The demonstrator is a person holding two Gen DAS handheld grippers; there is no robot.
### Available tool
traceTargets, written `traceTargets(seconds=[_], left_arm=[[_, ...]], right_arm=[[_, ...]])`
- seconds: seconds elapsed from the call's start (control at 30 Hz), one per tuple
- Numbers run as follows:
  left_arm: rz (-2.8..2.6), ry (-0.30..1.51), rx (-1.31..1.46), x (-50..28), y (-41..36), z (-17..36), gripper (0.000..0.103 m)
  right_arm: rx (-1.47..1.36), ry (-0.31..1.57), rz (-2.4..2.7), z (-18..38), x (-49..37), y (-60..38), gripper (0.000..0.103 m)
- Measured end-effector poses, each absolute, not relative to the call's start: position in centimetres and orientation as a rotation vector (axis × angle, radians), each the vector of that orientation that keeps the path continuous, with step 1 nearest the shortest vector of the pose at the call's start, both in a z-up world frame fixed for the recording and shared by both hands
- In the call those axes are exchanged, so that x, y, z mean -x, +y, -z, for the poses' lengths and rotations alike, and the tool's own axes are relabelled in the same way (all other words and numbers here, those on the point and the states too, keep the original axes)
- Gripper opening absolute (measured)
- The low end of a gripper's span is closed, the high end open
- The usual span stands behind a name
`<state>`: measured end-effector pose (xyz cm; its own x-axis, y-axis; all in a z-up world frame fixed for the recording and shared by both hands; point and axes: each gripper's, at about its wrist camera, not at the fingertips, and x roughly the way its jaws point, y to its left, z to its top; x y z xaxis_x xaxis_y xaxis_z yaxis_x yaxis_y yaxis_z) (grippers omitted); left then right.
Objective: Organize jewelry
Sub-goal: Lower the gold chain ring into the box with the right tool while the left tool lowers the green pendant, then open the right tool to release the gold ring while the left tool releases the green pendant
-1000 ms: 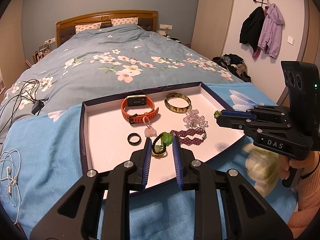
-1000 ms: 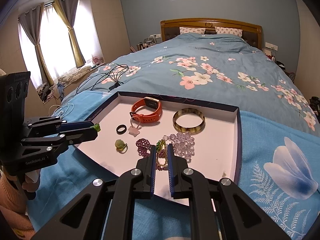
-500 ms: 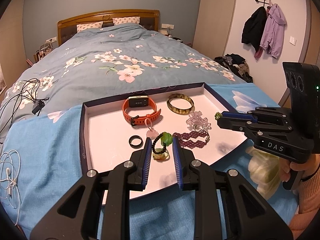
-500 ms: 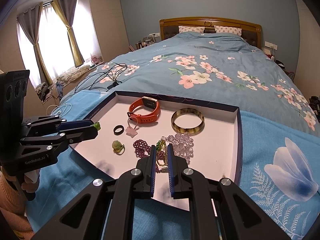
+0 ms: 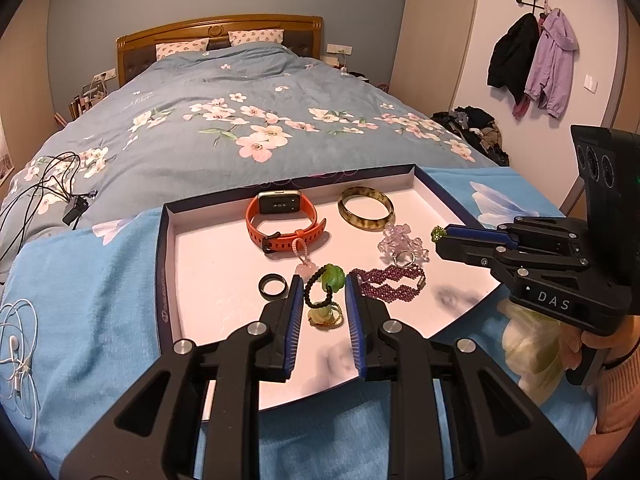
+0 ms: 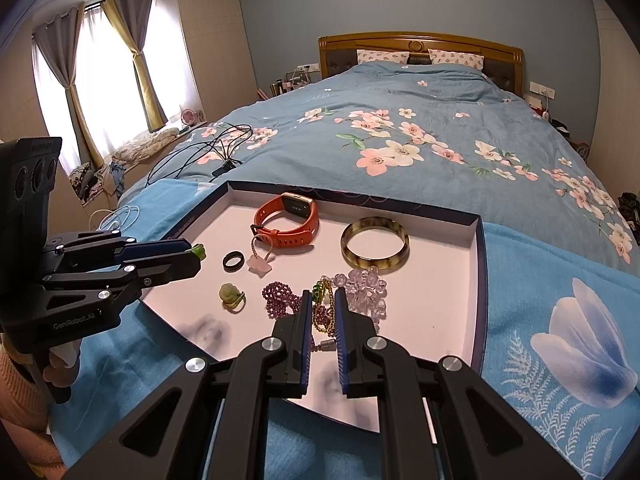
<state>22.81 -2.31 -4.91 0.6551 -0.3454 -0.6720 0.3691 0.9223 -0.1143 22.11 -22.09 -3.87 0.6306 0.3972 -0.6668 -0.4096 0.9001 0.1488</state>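
Both hand-held grippers [image 5: 320, 280] [image 6: 320, 296] clamp jewelry — aloft.

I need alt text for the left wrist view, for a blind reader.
The left tool holds a dark bead bracelet with a green charm above a white tray holding a watch, a bangle and rings, on a bed.

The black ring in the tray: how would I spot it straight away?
Look at the shallow white-lined tray on the blue cloth at the foot of the bed. The black ring lies flat near its left side, in front of the orange watch. It is the only plain, dark, beadless band there.
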Motion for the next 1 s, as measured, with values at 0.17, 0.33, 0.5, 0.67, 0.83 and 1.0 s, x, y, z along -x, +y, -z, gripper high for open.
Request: traceTargets(seconds=[0.17, 0.33, 0.5, 0.67, 0.83, 1.0], left_arm=[[0.400, 0.769, -0.030, -23.4, -2.4, 5.3, 0.021], [0.396, 0.785, -0.022, -23.9, -2.4, 5.6, 0.021], [0.387, 0.801, -0.014, -24.4, -2.3, 6.0, 0.021], [0.380, 0.817, -0.011, -25.0, -2.4, 6.4, 0.021], [0.377, 0.829, -0.012, -25.4, -2.5, 6.8, 0.021], [0.374, 0.842, -0.017, -25.8, -2.8, 7.3, 0.021]], right_arm=[[0.022, 0.765, -0.461, 4.2, -22.5, -22.1, 0.009], [0.022, 0.779, -0.460, 4.7, -23.0, -22.0, 0.009], [0.025, 0.791, -0.457, 4.9, -23.3, -21.8, 0.009], [0.026, 0.801, -0.454, 5.1, -23.5, -21.6, 0.009], [0.027, 0.812, -0.449, 5.4, -23.7, -21.6, 0.009], [0.030, 0.821, -0.444, 5.5, -24.0, -21.4, 0.009]])
